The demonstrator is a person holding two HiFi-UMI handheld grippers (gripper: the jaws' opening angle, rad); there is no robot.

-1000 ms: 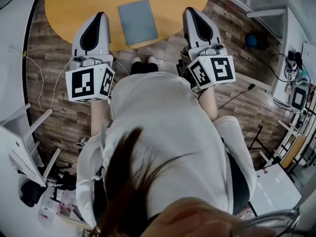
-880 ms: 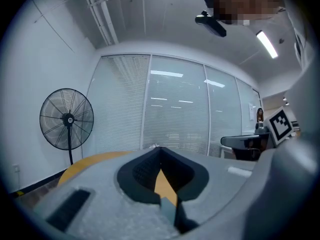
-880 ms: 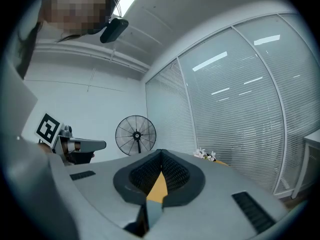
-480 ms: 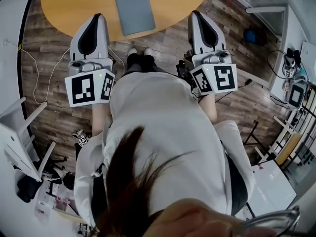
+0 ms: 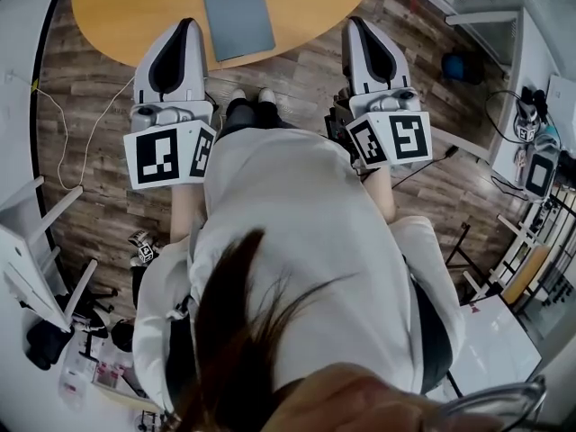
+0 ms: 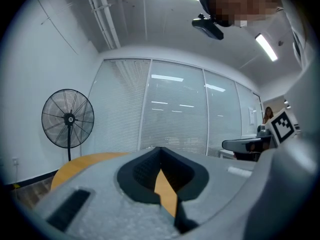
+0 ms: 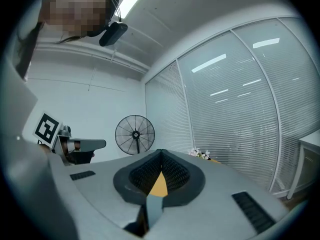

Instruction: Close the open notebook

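The grey-blue notebook lies closed and flat on the round orange table, near its front edge. My left gripper is to the notebook's left, its tip over the table's edge, jaws shut and holding nothing. My right gripper is to the notebook's right, over the wooden floor beside the table, also shut and holding nothing. In the left gripper view the left gripper points level, and a sliver of orange table shows between its pads. The right gripper shows the same in the right gripper view.
The person's shoes stand at the table's edge between the grippers. A white chair and clutter sit on the floor at the left, with a cable nearby. A standing fan and blinds are beyond the table.
The table and notebook have slid up and left in the head view. Both grippers have drawn back a little from the notebook. The jaws stay shut.
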